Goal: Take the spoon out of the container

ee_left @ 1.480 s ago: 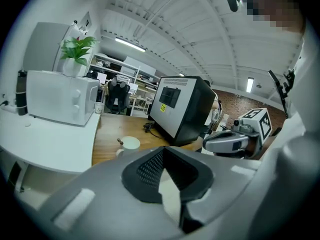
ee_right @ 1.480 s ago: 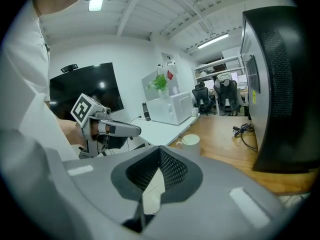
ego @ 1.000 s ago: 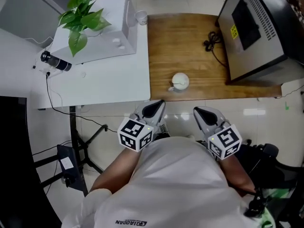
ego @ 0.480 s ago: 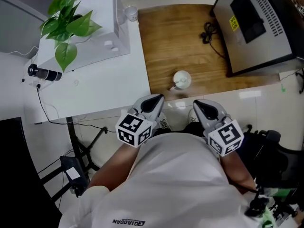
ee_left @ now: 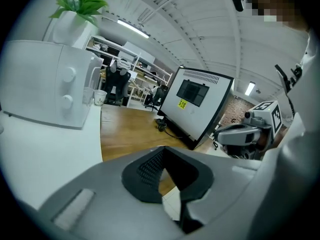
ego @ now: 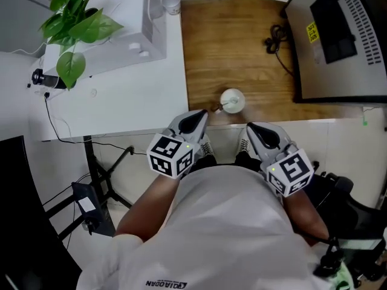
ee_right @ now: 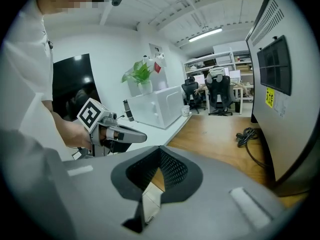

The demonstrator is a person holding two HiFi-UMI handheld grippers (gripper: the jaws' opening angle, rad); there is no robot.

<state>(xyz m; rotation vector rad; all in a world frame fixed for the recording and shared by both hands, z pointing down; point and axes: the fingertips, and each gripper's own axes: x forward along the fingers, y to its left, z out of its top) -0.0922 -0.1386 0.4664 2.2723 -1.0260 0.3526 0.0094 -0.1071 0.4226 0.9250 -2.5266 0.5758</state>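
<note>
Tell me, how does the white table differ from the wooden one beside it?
The white table is plain and pale; the wooden table is brown with visible grain. The white table carries a boxy white appliance with a leafy plant on top; the wooden table carries the small white container with its spoon, a black cable and a large grey cabinet. Both are flat-topped and stand edge to edge.

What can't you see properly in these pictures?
Head view: the thin spoon in the small round white container is too small to make out.
Left gripper view: that container is hidden behind the grey body of the left gripper.
Right gripper view: the right gripper hides it too.
Head view: the big grey cabinet is cut off by the right edge.
</note>
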